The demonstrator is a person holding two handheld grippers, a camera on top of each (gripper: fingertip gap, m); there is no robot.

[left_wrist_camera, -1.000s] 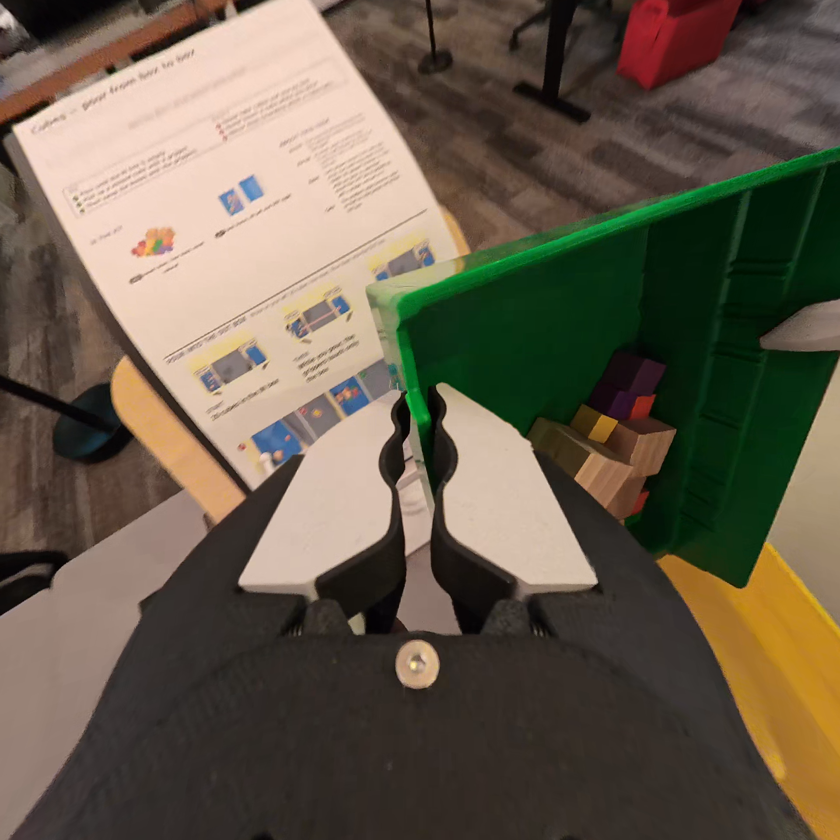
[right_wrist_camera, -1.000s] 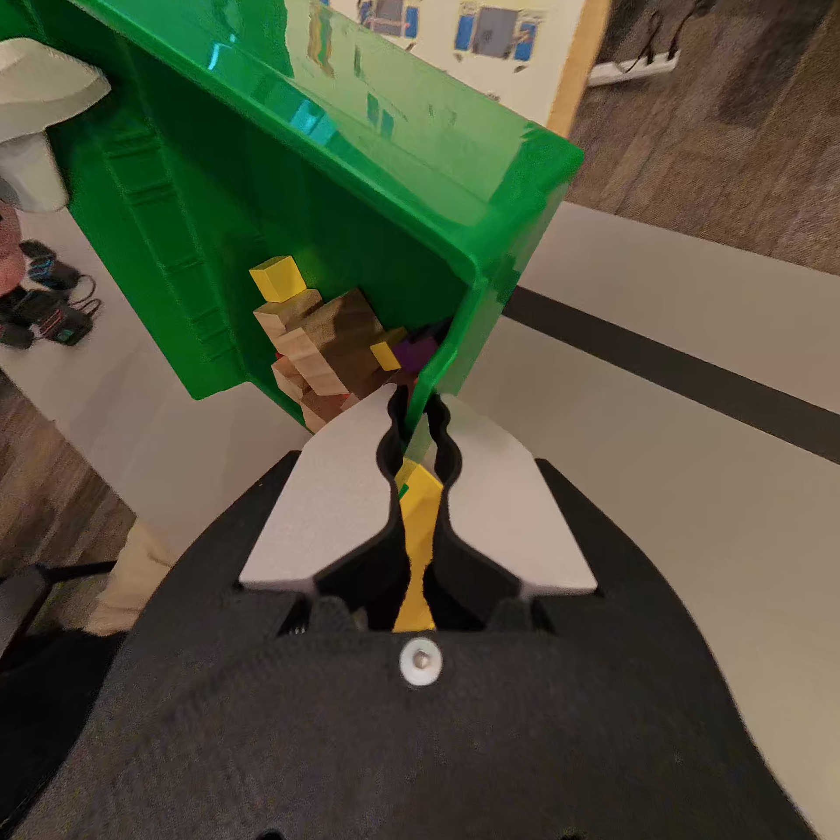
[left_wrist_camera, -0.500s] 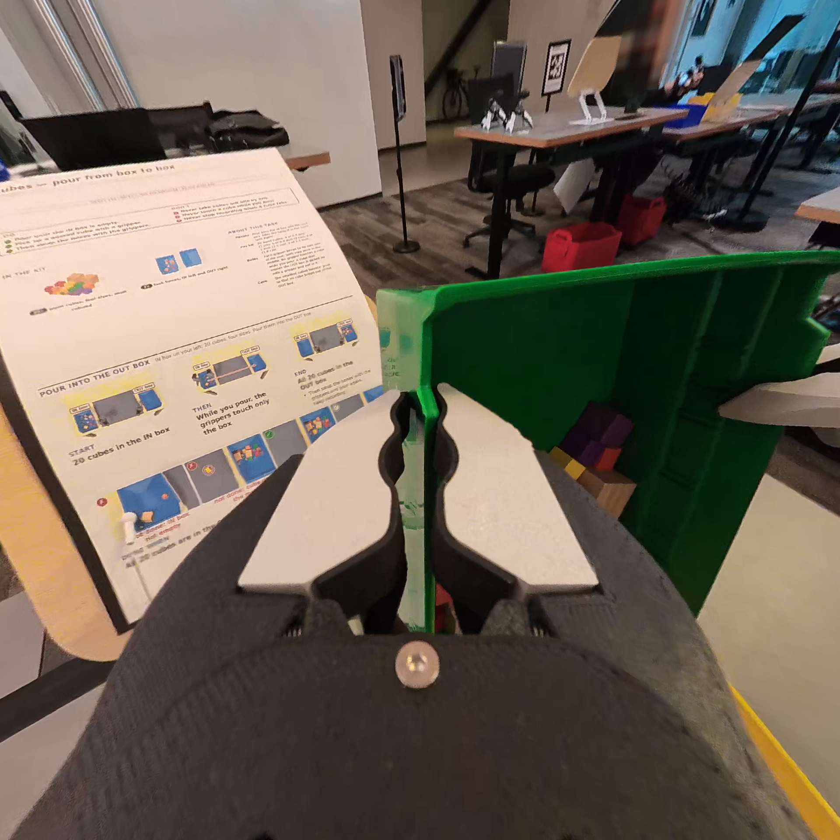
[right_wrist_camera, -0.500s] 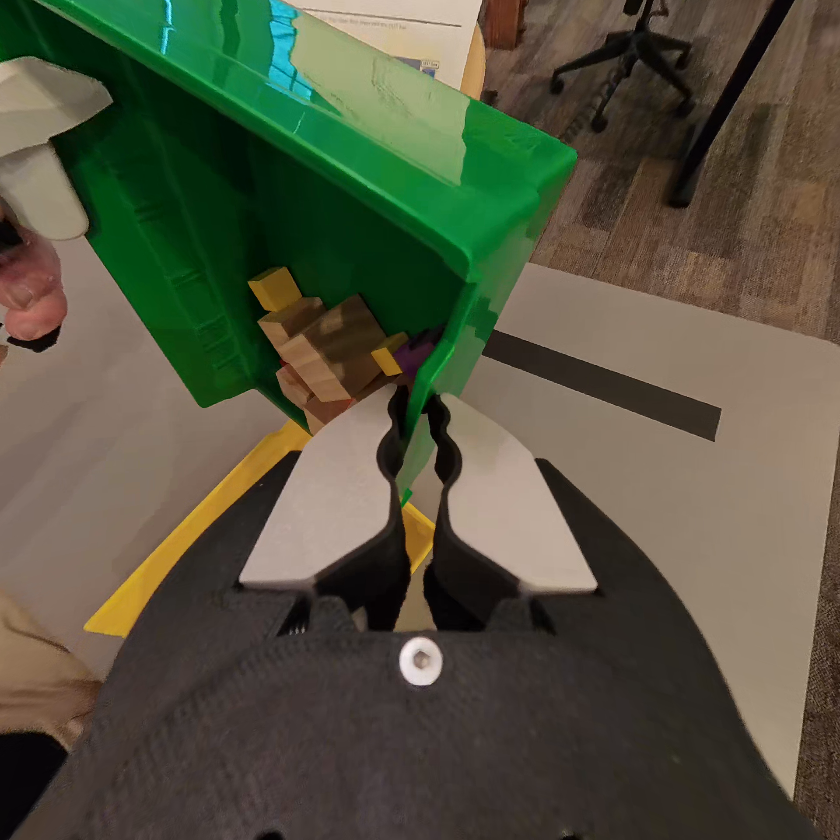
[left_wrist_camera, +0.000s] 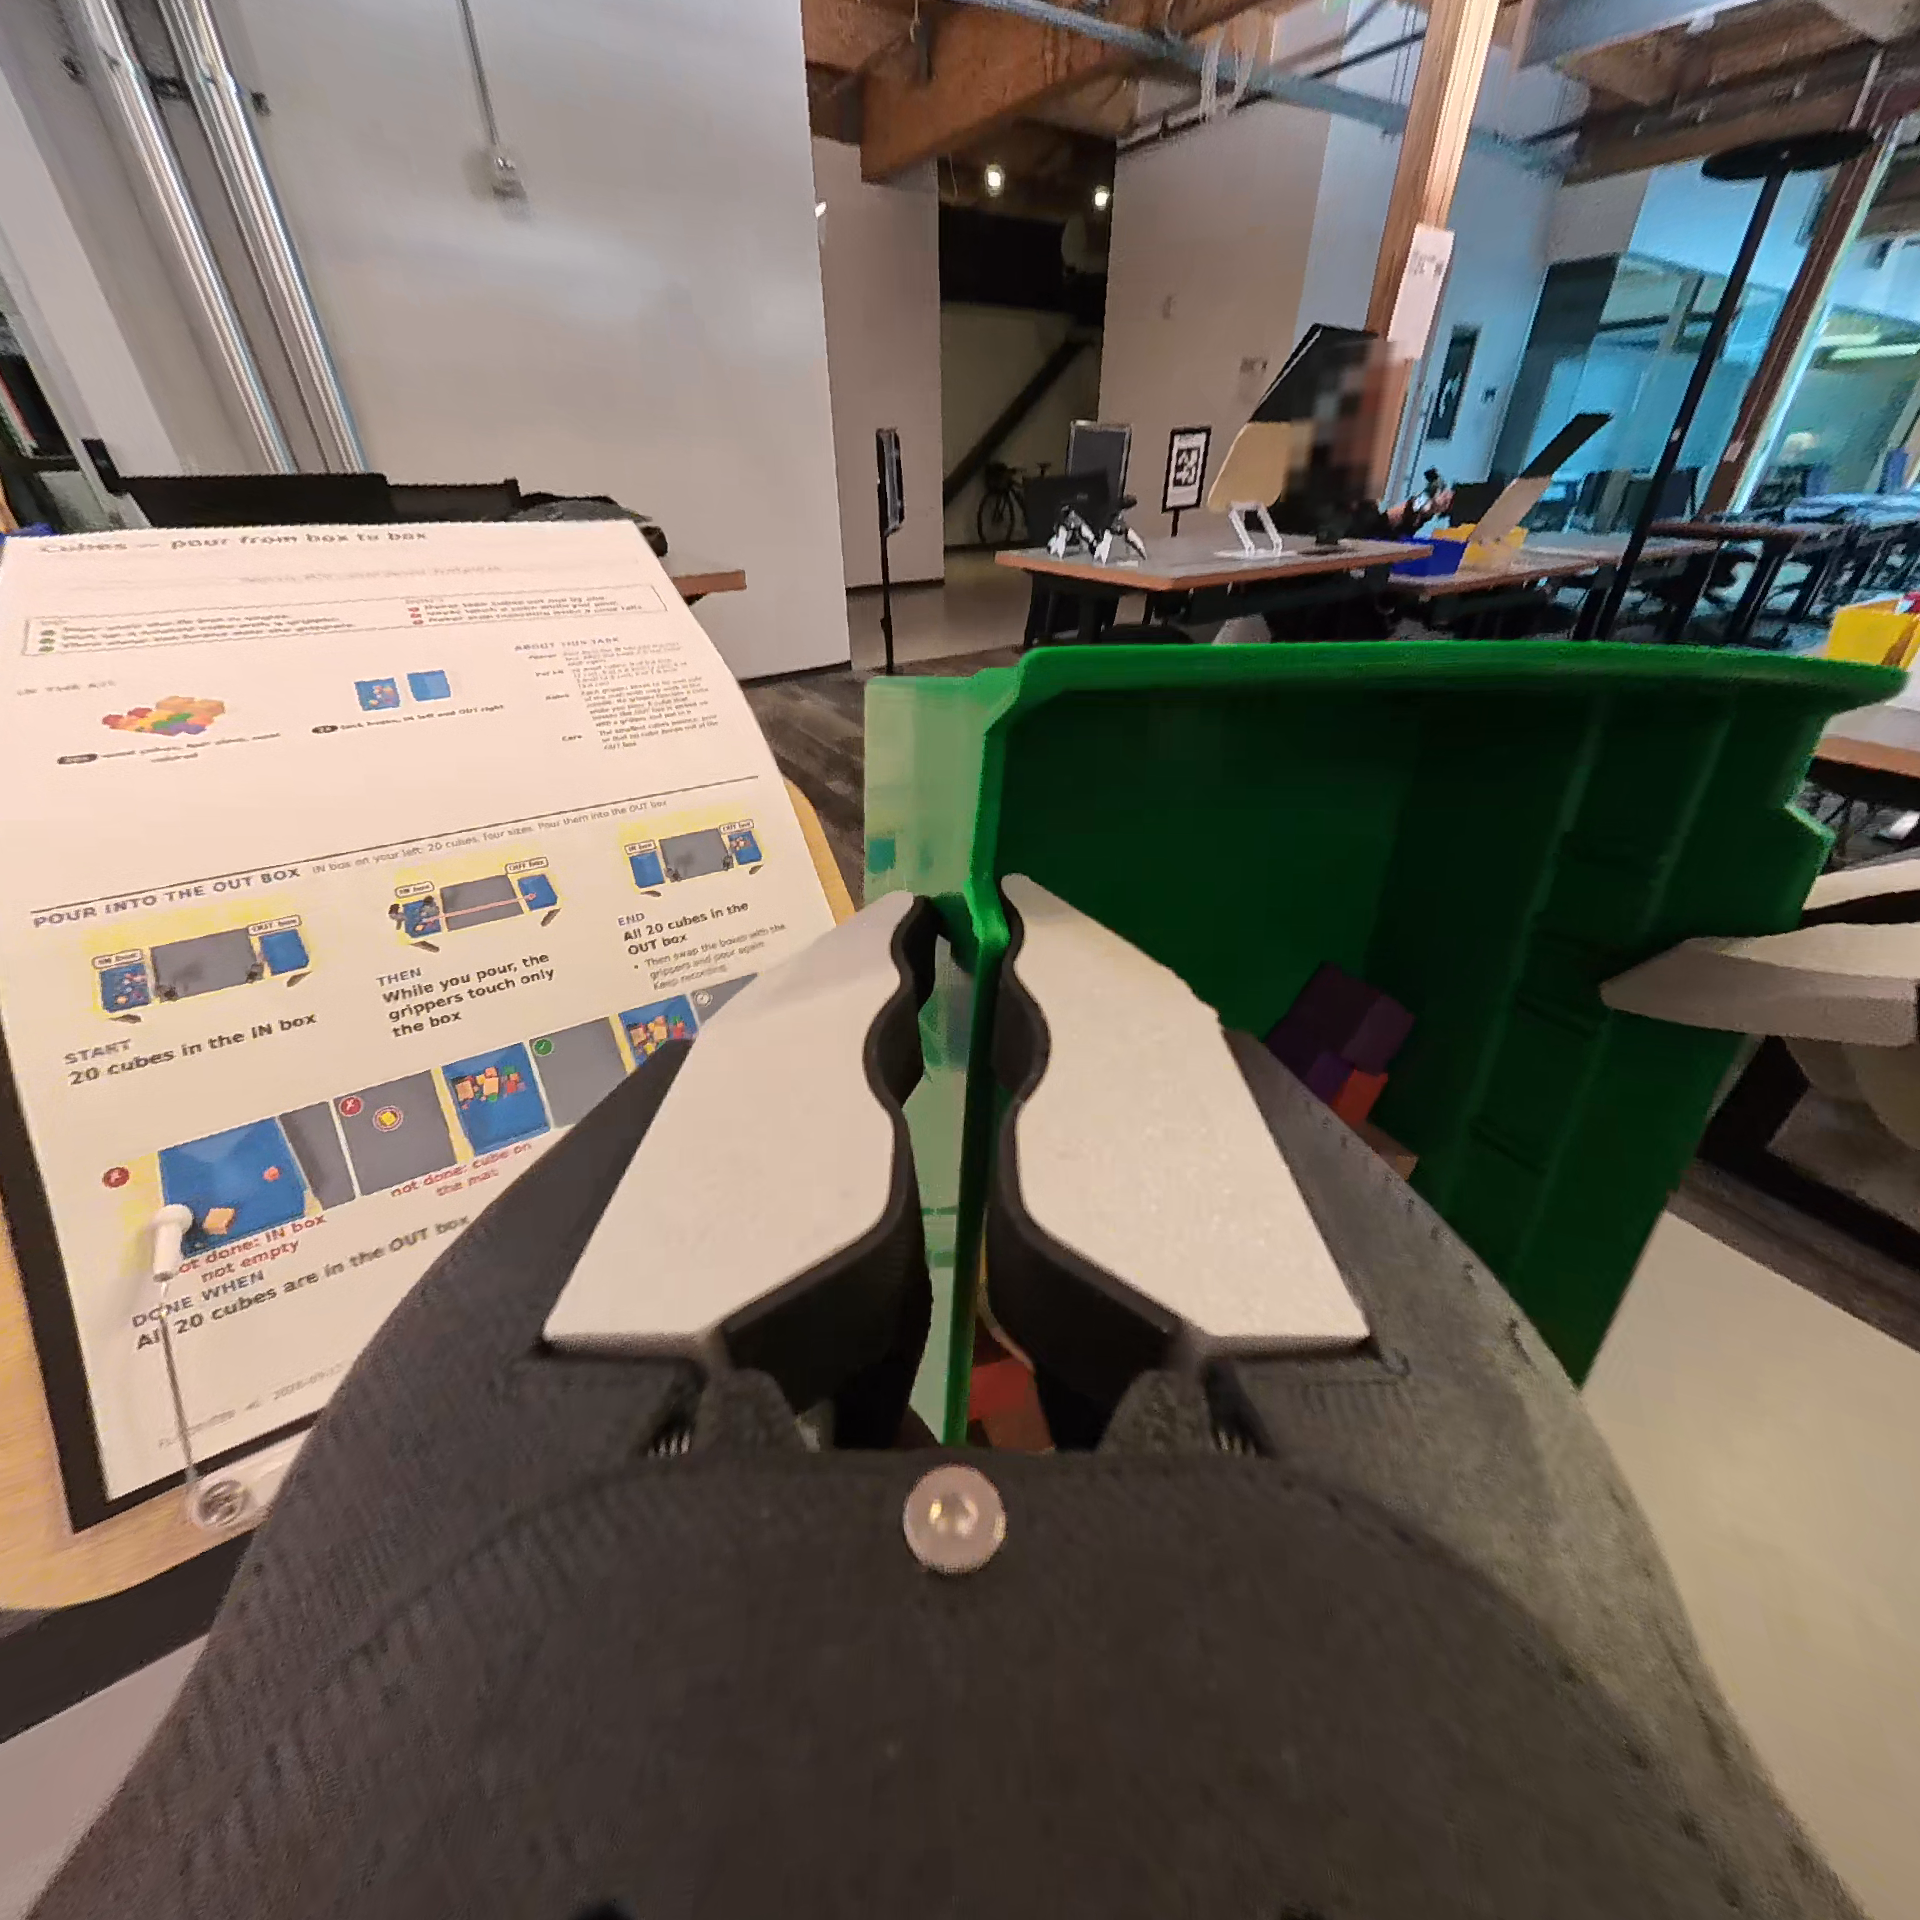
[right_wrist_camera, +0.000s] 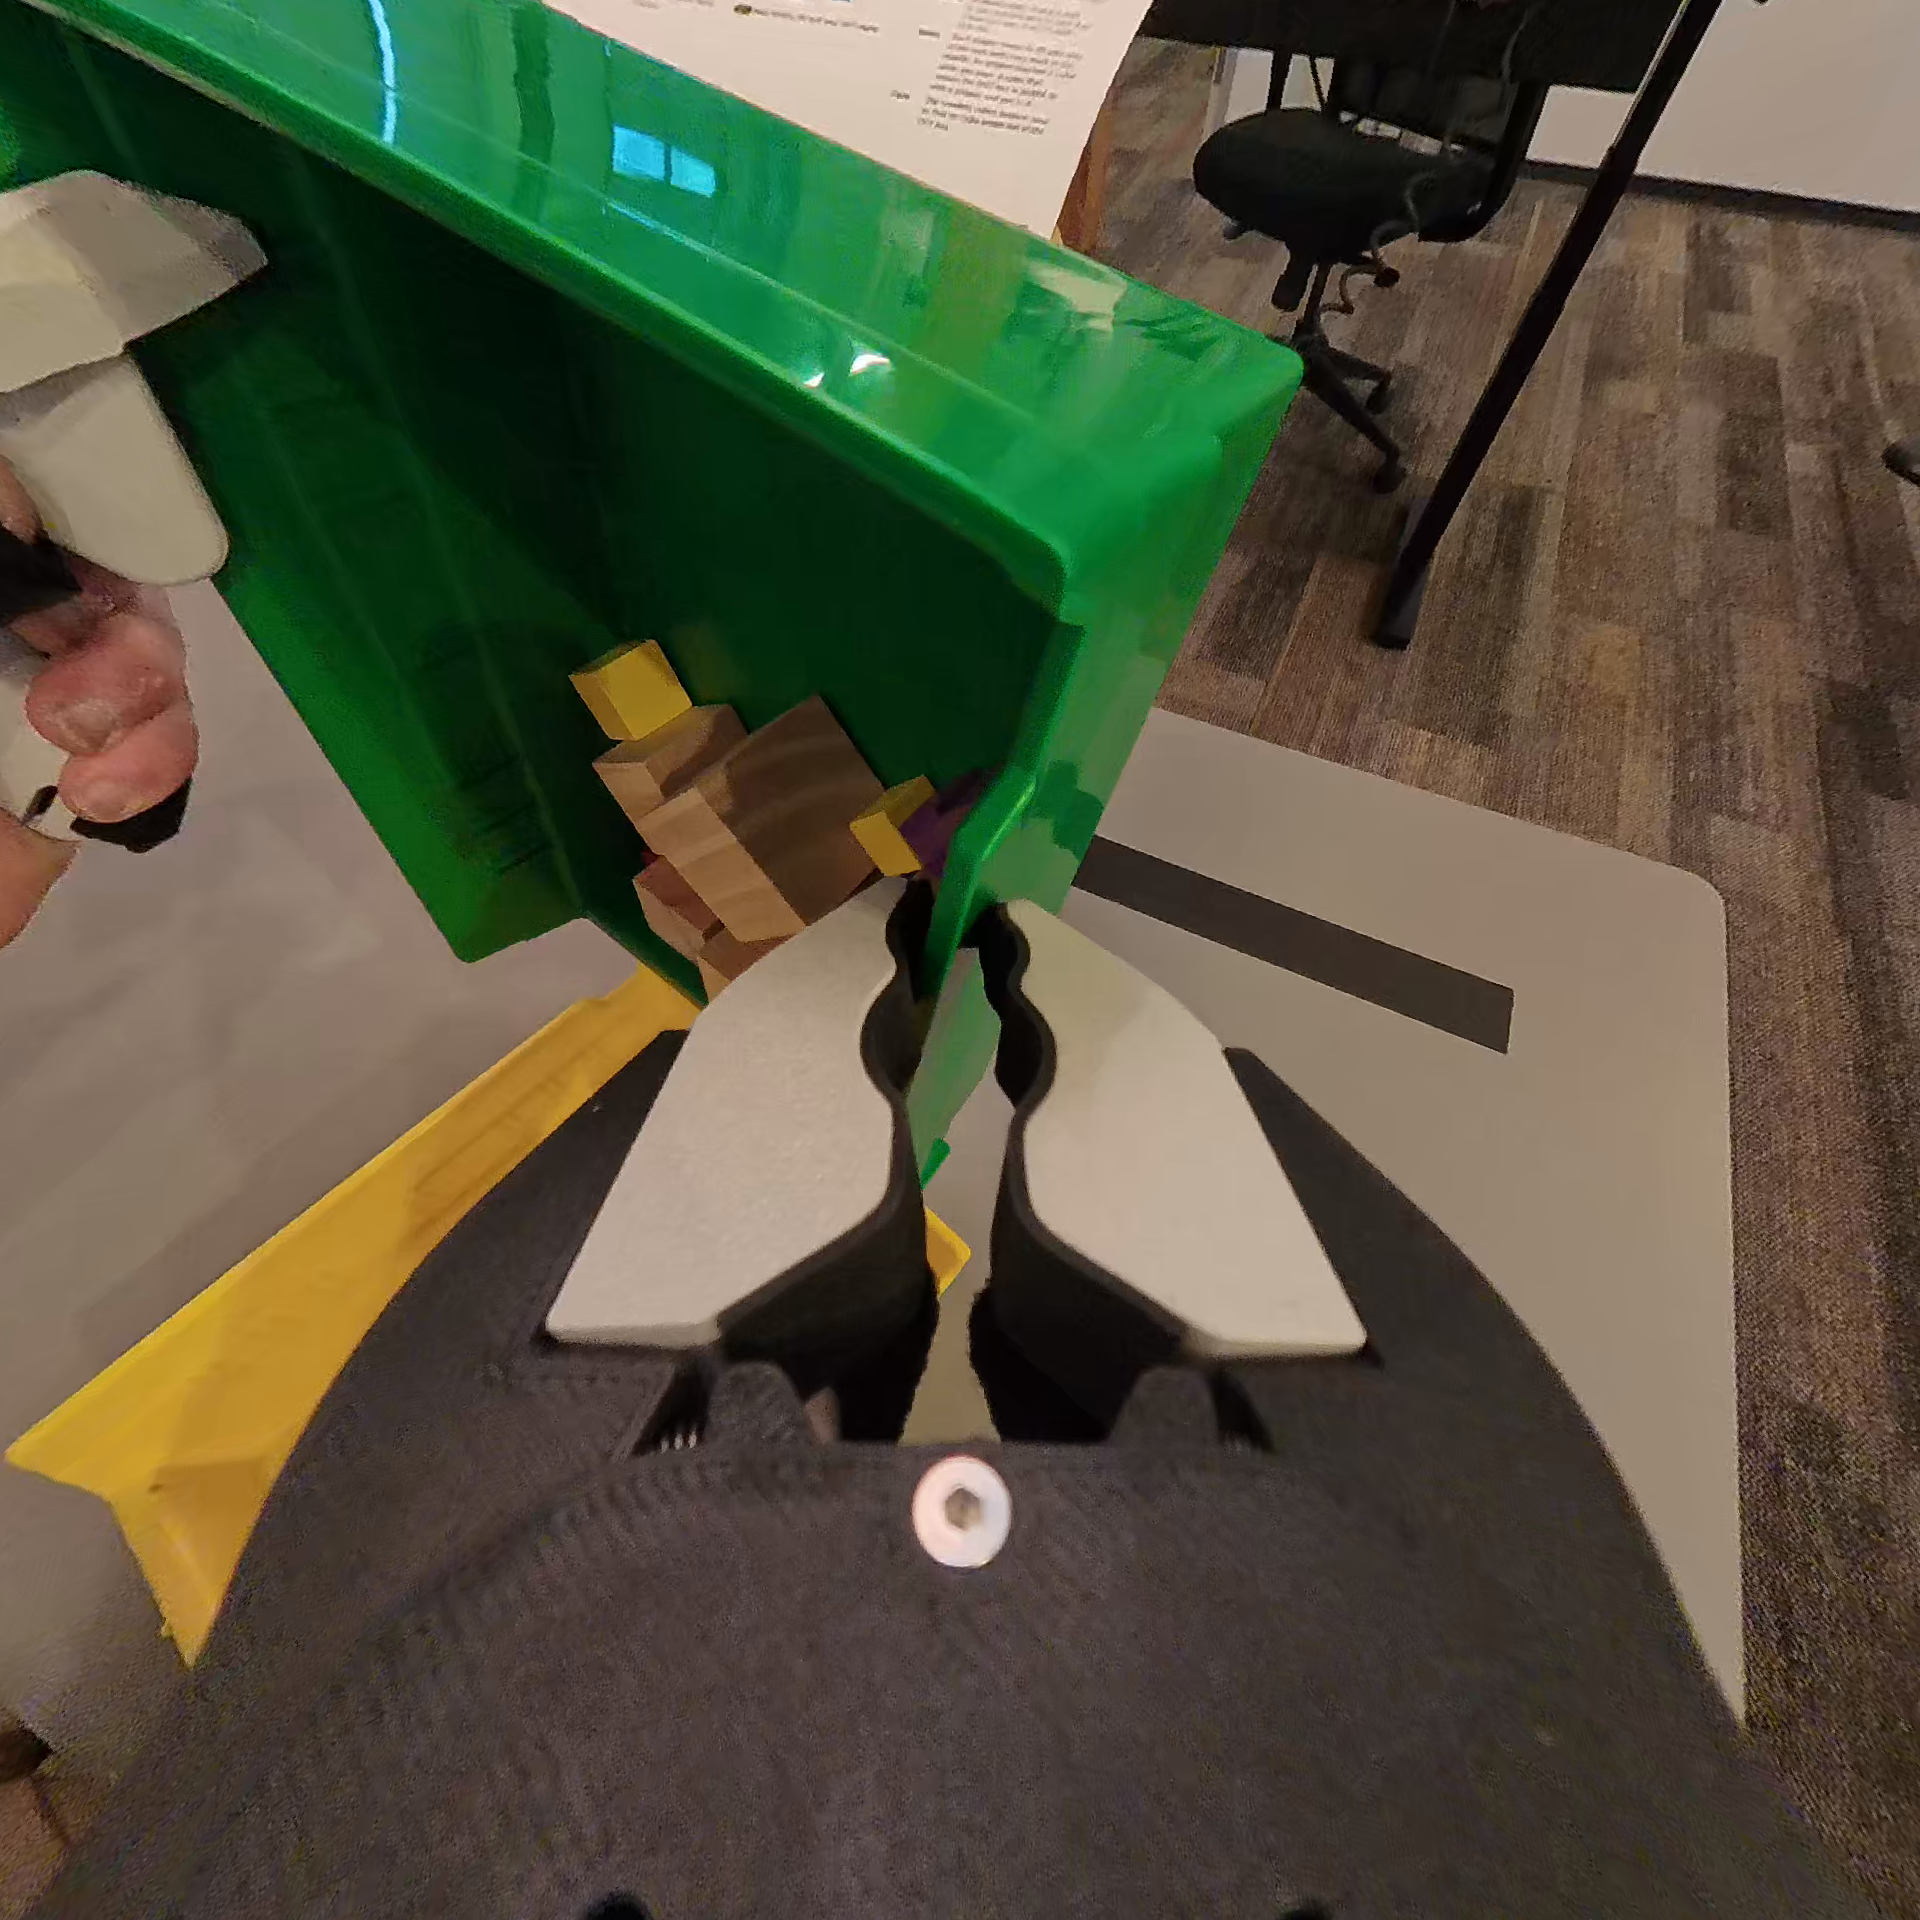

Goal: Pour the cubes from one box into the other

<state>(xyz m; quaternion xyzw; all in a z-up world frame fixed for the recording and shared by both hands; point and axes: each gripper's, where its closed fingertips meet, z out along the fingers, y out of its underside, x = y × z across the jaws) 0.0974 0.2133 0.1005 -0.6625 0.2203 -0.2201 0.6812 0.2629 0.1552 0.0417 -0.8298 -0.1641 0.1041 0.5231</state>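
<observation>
The green box (left_wrist_camera: pixel 1226 862) is lifted and tipped steeply, its open side facing me. My left gripper (left_wrist_camera: pixel 961 914) is shut on one side wall of it. My right gripper (right_wrist_camera: pixel 951 920) is shut on the opposite wall of the green box (right_wrist_camera: pixel 644 416); its finger also shows at the right in the left wrist view (left_wrist_camera: pixel 1756 982). Wooden, yellow and purple cubes (right_wrist_camera: pixel 748 810) lie piled in the box's low corner; purple and red ones show in the left wrist view (left_wrist_camera: pixel 1340 1039). The yellow box (right_wrist_camera: pixel 260 1340) lies on the table below the green one.
An instruction sheet (left_wrist_camera: pixel 343 883) on a wooden stand stands left of the green box. The grey table mat (right_wrist_camera: pixel 1455 1039) with a black strip (right_wrist_camera: pixel 1299 945) lies under and right of the boxes. A hand (right_wrist_camera: pixel 83 727) holds the left gripper. An office chair (right_wrist_camera: pixel 1340 187) stands beyond the table.
Both grippers have swung up with the green box, tilting it further; the left view now faces the room instead of the floor. The cubes stay piled in the low corner.
</observation>
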